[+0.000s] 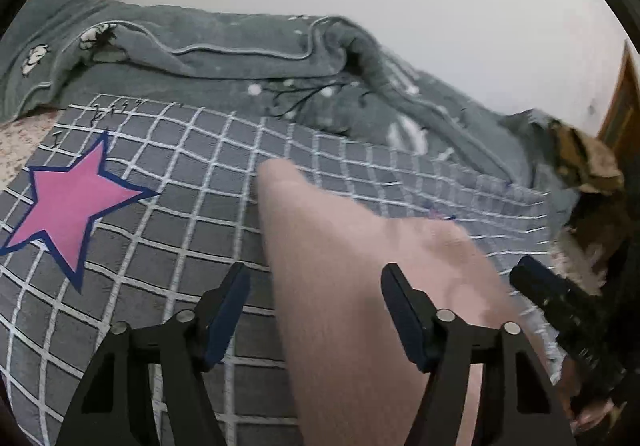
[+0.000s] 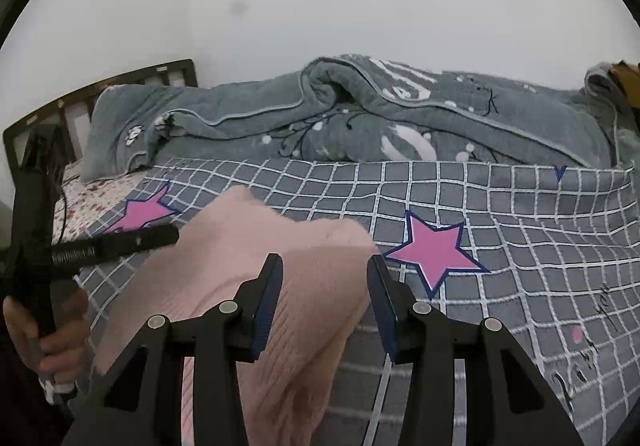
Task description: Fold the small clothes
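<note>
Pink garment, near end hidden behind open right tongs

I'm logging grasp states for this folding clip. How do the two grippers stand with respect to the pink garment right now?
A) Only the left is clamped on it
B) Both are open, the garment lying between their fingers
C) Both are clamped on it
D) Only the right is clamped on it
B: the left gripper and the right gripper both show spread jaws, with the pink garment lying loose on the checked blanket.
</note>
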Demonstrator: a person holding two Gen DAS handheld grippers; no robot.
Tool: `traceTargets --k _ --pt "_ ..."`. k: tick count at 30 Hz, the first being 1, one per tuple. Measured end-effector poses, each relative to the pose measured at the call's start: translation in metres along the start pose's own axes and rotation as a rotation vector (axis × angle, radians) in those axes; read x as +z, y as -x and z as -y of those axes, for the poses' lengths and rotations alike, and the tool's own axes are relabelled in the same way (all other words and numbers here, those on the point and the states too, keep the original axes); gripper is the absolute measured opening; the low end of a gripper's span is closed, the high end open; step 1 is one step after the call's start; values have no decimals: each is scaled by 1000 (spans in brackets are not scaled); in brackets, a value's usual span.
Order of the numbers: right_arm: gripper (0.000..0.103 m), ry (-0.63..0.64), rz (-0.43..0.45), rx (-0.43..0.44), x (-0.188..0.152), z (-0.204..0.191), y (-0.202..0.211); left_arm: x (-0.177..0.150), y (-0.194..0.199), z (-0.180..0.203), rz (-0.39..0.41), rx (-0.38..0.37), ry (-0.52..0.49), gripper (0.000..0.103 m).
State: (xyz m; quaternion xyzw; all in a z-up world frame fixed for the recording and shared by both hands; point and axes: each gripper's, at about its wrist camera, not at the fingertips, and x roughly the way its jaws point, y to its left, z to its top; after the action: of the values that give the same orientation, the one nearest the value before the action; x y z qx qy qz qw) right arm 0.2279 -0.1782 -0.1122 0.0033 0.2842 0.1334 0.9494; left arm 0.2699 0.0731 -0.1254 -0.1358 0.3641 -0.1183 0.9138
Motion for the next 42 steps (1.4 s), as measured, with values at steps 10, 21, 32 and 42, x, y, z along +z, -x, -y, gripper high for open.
traceTargets --k 10,21,32,42 --pt "39 -54 -117 -32 -13 16 -48 1 -12 5 -10 66 -25 63" --pt "39 -48 -113 -57 -15 17 -42 -1 -2 8 10 79 -31 63" --pt "40 -51 -58 -53 -18 10 2 -14 29 15 40 69 -55 63" --pt "40 -110 -77 -80 -49 -4 56 -33 86 29 85 112 -104 63"
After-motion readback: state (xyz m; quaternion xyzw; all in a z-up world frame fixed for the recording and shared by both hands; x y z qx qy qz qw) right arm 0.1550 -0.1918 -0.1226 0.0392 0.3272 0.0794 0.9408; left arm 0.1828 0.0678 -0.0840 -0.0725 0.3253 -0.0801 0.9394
